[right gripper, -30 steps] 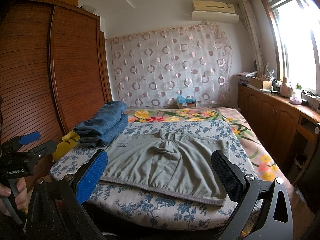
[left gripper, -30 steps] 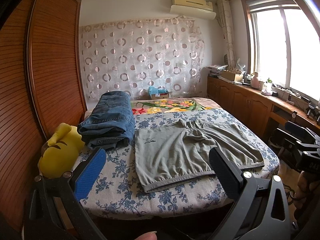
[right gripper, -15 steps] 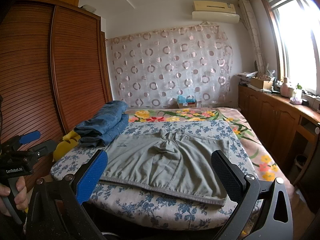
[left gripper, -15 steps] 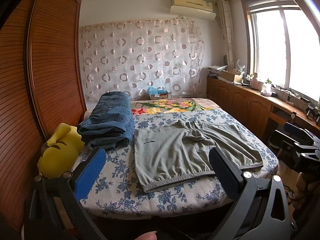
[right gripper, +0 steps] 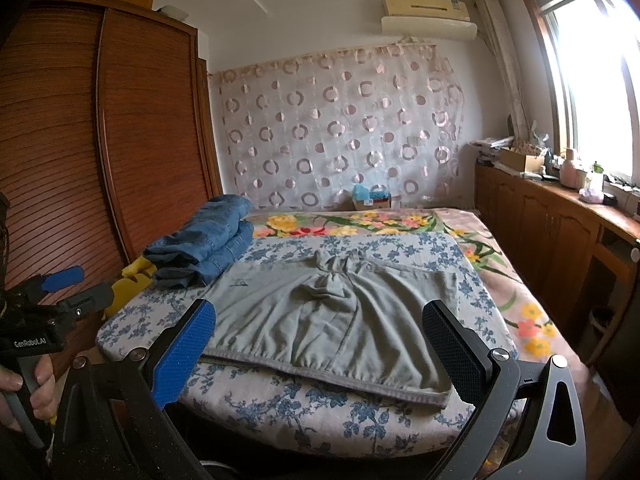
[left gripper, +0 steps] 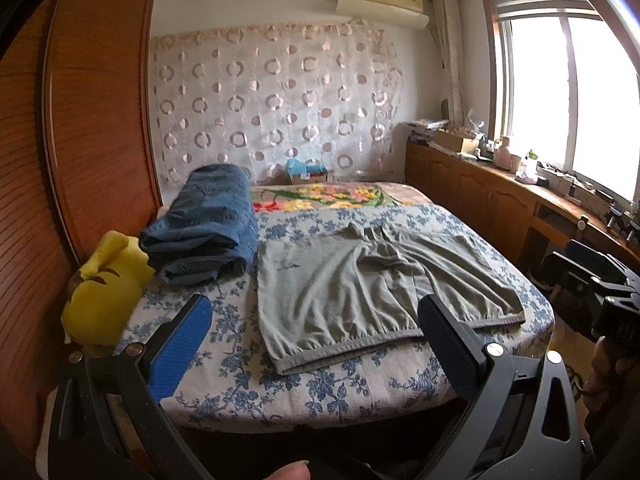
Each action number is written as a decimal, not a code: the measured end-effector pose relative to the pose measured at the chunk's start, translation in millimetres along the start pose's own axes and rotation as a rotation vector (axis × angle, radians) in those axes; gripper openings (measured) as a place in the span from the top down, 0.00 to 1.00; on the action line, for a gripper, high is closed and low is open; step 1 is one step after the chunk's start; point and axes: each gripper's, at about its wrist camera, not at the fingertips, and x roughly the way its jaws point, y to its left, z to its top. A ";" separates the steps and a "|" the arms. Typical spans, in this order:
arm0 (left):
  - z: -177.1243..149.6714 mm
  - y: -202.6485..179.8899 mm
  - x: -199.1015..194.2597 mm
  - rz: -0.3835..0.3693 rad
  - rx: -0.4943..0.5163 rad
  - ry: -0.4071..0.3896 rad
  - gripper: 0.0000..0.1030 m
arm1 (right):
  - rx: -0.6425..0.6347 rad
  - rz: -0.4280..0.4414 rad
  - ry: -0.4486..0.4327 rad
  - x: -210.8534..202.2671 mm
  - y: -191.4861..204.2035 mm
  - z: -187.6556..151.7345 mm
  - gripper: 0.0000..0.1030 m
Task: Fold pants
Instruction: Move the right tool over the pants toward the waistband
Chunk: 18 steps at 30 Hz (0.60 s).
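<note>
Grey-green pants [left gripper: 360,288] lie flat on the bed [left gripper: 320,384], on the blue-flowered sheet, near its foot edge. Long axis runs across the bed: elastic waistband toward me along the near edge, the two short legs spread left and right, crotch bunched into wrinkles toward the far side. Small dark print near the left leg. My left hand-held gripper [left gripper: 316,344] hangs short of the bed, fingers wide apart, empty. My right hand-held gripper [right gripper: 320,348] likewise, spread and empty. Folded jeans [left gripper: 204,224] sit just left of the pants.
</note>
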 end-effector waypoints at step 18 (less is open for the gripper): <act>-20.2 0.5 46.3 -0.080 -0.001 0.110 0.00 | 0.011 -0.011 0.083 11.9 -17.9 0.4 0.00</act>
